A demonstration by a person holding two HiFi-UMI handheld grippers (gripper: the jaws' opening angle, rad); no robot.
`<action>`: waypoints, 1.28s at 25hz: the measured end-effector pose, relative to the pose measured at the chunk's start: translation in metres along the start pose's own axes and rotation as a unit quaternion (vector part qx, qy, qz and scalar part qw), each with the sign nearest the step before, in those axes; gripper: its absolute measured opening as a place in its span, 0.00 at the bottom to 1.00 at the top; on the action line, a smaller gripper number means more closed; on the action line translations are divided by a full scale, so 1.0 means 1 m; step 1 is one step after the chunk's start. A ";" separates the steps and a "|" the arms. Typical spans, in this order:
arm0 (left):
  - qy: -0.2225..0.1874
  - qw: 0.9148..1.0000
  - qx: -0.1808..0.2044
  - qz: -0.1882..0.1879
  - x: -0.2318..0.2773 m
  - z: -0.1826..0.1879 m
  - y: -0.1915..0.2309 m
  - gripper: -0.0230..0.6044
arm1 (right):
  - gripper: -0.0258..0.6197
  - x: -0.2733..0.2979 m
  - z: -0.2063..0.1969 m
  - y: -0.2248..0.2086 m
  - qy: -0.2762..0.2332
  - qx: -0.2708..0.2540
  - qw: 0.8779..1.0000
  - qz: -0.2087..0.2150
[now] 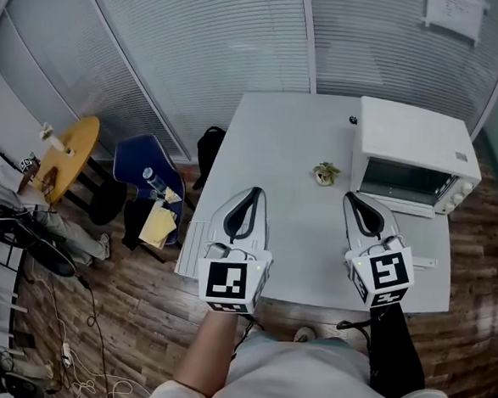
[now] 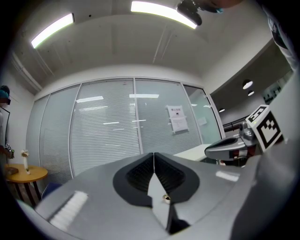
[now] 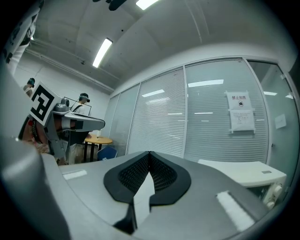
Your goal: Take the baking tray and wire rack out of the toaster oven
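My L gripper & R gripper were both shut and empty, held level side by side over the near part of the white table. A small yellowish object lay ahead, between them. The toaster oven sat on the table's right, just beyond the R gripper; I couldn't make out the tray or rack inside.

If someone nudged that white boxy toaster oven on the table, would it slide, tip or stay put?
The white boxy toaster oven looks wide and low, so tipping seems unlikely. Its rigid casing suggests some weight. On the smooth white table a firm push might slide it, and it stands near the right edge.
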State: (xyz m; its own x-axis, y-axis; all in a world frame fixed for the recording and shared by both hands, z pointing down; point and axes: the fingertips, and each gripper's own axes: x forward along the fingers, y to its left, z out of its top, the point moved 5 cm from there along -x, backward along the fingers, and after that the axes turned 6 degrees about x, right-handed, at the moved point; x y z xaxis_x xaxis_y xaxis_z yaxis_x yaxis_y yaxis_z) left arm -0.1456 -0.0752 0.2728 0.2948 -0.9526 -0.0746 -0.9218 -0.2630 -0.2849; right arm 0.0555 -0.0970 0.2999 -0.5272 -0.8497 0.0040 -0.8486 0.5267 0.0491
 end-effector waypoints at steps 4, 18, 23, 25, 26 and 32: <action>0.001 1.000 0.000 -0.002 -0.002 -0.001 -0.002 0.13 | 0.04 -0.002 0.000 0.000 -0.001 0.005 1.000 -0.004; 0.003 1.000 -0.001 0.007 -0.007 -0.003 0.003 0.13 | 0.04 -0.005 -0.004 0.001 0.008 -0.003 1.000 -0.016; 0.003 1.000 0.018 0.012 -0.004 -0.006 0.007 0.13 | 0.04 -0.004 -0.006 0.000 0.009 -0.001 1.000 -0.018; 0.000 0.999 0.037 0.017 -0.002 -0.009 0.008 0.13 | 0.04 -0.004 -0.009 -0.001 0.009 -0.002 1.000 -0.022; 0.001 0.999 0.042 0.019 -0.001 -0.012 0.008 0.13 | 0.04 -0.004 -0.011 -0.001 0.009 -0.003 1.000 -0.024; 0.000 0.999 0.038 0.030 0.000 -0.025 0.011 0.13 | 0.04 -0.003 -0.019 -0.002 -0.007 -0.016 1.000 -0.024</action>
State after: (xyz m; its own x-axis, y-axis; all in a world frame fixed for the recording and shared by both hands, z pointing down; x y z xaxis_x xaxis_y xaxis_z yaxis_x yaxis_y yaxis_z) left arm -0.1620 -0.0815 0.2941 0.2404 -0.9662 -0.0931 -0.9156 -0.1938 -0.3524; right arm 0.0597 -0.0958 0.3189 -0.4863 -0.8737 -0.0121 -0.8714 0.4839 0.0802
